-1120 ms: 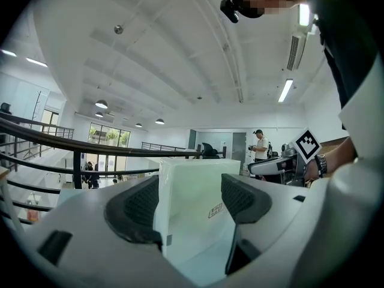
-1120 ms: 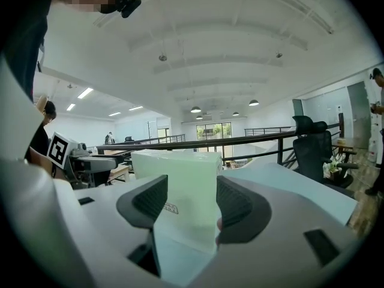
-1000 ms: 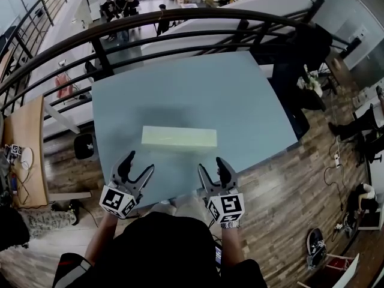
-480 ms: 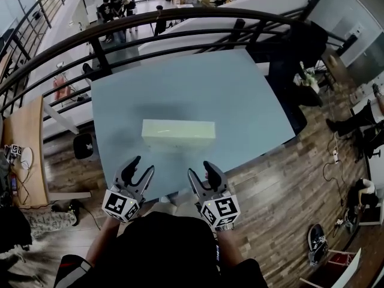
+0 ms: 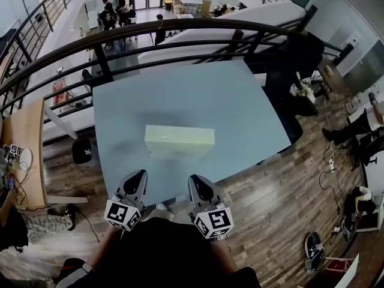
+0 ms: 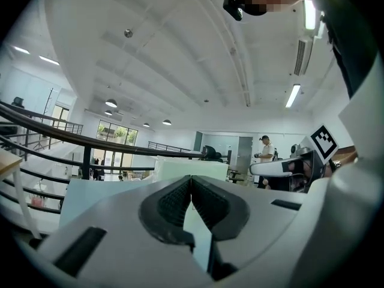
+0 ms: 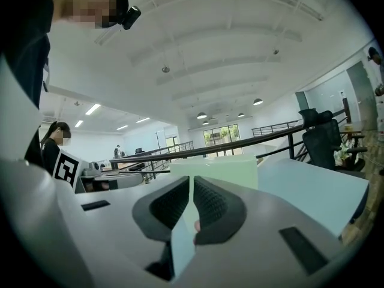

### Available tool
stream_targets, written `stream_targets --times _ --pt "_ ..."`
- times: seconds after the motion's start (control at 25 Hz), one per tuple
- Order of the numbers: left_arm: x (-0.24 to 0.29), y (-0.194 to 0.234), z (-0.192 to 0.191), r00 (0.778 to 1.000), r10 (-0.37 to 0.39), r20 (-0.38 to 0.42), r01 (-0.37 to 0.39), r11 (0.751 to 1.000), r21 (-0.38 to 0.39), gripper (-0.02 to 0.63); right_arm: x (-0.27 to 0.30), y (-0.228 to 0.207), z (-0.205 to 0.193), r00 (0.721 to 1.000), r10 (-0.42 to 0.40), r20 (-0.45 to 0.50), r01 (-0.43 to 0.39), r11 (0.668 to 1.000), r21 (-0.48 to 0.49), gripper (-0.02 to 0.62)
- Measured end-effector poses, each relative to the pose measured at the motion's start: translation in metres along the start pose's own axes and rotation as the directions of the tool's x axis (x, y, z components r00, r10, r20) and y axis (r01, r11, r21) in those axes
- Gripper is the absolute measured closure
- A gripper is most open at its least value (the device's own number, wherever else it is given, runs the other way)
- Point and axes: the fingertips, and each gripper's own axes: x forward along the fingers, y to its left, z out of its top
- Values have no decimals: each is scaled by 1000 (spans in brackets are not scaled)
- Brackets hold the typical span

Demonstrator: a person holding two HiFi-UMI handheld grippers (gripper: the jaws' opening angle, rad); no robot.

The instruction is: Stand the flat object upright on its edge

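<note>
**A:** State of the left gripper (image 6: 191,180)?
**B:** Its jaws have just been closing. The ribbed black pads (image 6: 171,201) are pressed together with nothing between them. The shell is smooth grey.
**A:** And the right gripper (image 7: 191,182)?
**B:** Also just closing. Its ribbed pads (image 7: 211,204) are all but touching, with nothing held.
**A:** Location of the block (image 5: 179,141)?
**B:** It is pale green, matte and rectangular. It rests on the smooth blue-grey table (image 5: 240,107), ahead of both grippers and apart from them. A curved dark metal railing (image 5: 180,29) runs beyond the table's far edge.

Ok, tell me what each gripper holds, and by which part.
Nothing. The left gripper and right gripper have just closed their jaws with nothing between them; the block sits apart from them on the table.
</note>
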Motion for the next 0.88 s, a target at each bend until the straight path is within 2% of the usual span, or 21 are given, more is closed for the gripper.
stream_targets --times 0.12,0.24,0.44,0.56,0.72,0.88 --pt "-3 1 4 1000 13 1 -13 1000 0 601 -3 5 1 1000 0 2 0 1000 8 587" --pt "-5 1 12 1000 30 9 -30 999 19 603 -3 10 0 1000 3 -1 -3 1000 17 588" --pt "-13 5 15 997 67 29 -68 998 4 603 0 20 -9 999 -11 -43 13 999 37 588" --pt "-12 9 19 994 108 29 -110 993 44 604 1 26 -11 998 -10 -56 14 998 64 588" --pt "-15 12 32 980 180 86 -187 978 90 604 -2 31 -13 998 -12 -64 17 997 76 588" --pt "-14 5 40 982 173 71 -178 980 87 603 -1 34 -12 998 -10 -67 15 996 85 589"
